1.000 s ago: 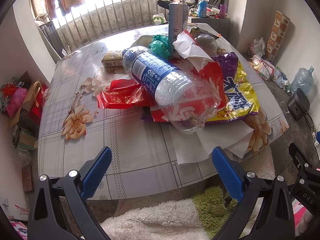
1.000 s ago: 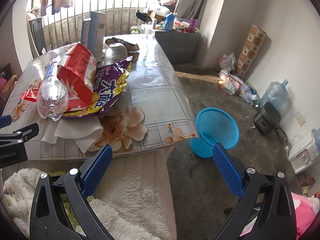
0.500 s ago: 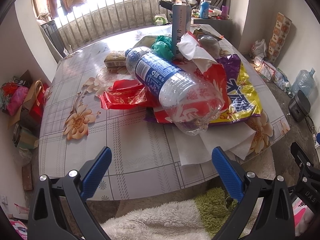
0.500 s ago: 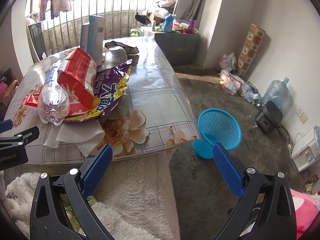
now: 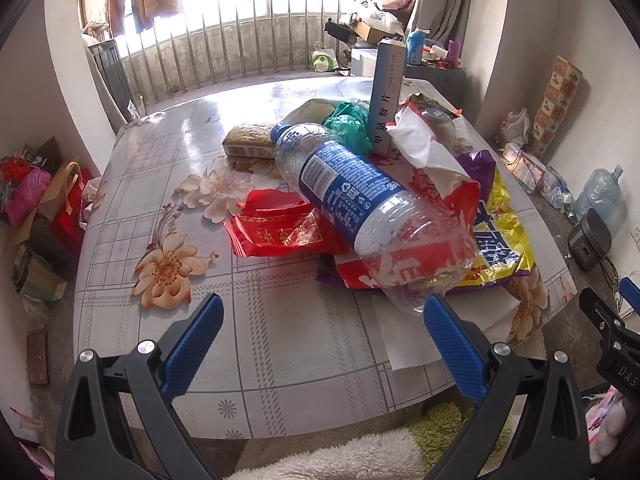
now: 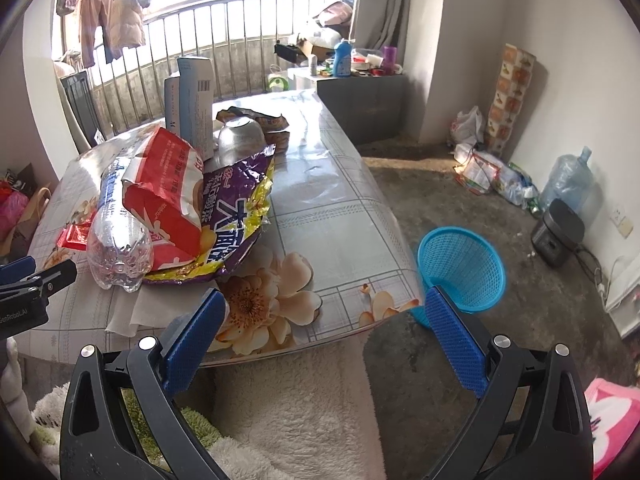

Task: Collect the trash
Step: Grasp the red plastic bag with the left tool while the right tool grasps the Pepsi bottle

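A heap of trash lies on the flowered table (image 5: pixel 160 176). On top is a clear plastic bottle (image 5: pixel 368 208) with a blue label, lying on a red snack bag (image 5: pixel 436 192) and a purple-yellow bag (image 5: pixel 504 236). A flat red wrapper (image 5: pixel 276 232) and white paper (image 5: pixel 412 340) lie beside it. My left gripper (image 5: pixel 322 338) is open and empty, just short of the bottle's base. My right gripper (image 6: pixel 322 334) is open and empty at the table's near corner. The bottle (image 6: pixel 116 232) and a blue mesh basket (image 6: pixel 460 276) on the floor show in the right wrist view.
A tall box (image 5: pixel 386 92), a green bag (image 5: pixel 348 124) and a brown packet (image 5: pixel 250 144) stand behind the heap. A fluffy rug (image 6: pixel 288 412) lies under the table's near edge. A water jug (image 6: pixel 566 180), a black appliance (image 6: pixel 558 232) and bags line the right wall.
Both grippers have moved forward towards the table; the heap and the basket look larger. Both stay open and nothing has been grasped.
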Motion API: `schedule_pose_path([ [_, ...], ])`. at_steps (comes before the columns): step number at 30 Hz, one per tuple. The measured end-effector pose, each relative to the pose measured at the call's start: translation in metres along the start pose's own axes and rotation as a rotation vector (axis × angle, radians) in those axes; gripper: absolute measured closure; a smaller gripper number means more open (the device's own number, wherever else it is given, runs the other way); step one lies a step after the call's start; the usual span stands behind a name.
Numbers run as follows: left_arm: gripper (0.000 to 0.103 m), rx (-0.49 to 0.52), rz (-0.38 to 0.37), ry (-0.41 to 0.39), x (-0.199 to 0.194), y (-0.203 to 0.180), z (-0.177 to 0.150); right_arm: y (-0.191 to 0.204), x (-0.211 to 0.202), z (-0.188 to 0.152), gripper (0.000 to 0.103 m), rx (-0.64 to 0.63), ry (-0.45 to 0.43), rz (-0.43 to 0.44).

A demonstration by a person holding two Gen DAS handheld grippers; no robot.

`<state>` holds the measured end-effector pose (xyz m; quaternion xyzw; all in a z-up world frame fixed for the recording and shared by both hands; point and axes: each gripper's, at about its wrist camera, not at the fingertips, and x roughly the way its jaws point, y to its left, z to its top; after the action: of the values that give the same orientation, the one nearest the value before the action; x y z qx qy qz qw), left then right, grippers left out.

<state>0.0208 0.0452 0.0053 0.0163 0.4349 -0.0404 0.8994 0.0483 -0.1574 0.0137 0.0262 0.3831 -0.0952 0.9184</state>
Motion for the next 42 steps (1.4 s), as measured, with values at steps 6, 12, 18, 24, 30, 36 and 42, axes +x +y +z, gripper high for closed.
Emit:
schedule_pose_path([
  [6, 0.004, -0.060, -0.054, -0.081, 0.000, 0.030, 0.012, 0.003, 0.000, 0.024, 0.022, 0.068, -0.067, 0.131],
  [12, 0.005, -0.091, -0.058, -0.148, 0.002, 0.060, 0.022, 0.032, 0.001, 0.045, 0.040, 0.037, -0.088, 0.353],
  [18, 0.016, -0.187, -0.143, -0.104, 0.017, 0.090, 0.026, 0.082, 0.003, 0.060, 0.051, -0.093, -0.059, 0.543],
  [24, 0.038, -0.346, -0.342, 0.006, 0.048, 0.114, 0.020, 0.121, 0.021, 0.060, 0.057, -0.201, 0.047, 0.623],
  [30, 0.050, -0.393, -0.450, 0.069, 0.075, 0.116, 0.020, 0.144, 0.040, 0.063, 0.057, -0.256, 0.145, 0.571],
  [36, 0.064, -0.391, -0.528, 0.122, 0.094, 0.112, 0.024, 0.160, 0.055, 0.068, 0.050, -0.311, 0.205, 0.496],
  [42, 0.082, -0.393, -0.557, 0.127, 0.102, 0.108, 0.022, 0.172, 0.066, 0.064, 0.042, -0.370, 0.235, 0.416],
])
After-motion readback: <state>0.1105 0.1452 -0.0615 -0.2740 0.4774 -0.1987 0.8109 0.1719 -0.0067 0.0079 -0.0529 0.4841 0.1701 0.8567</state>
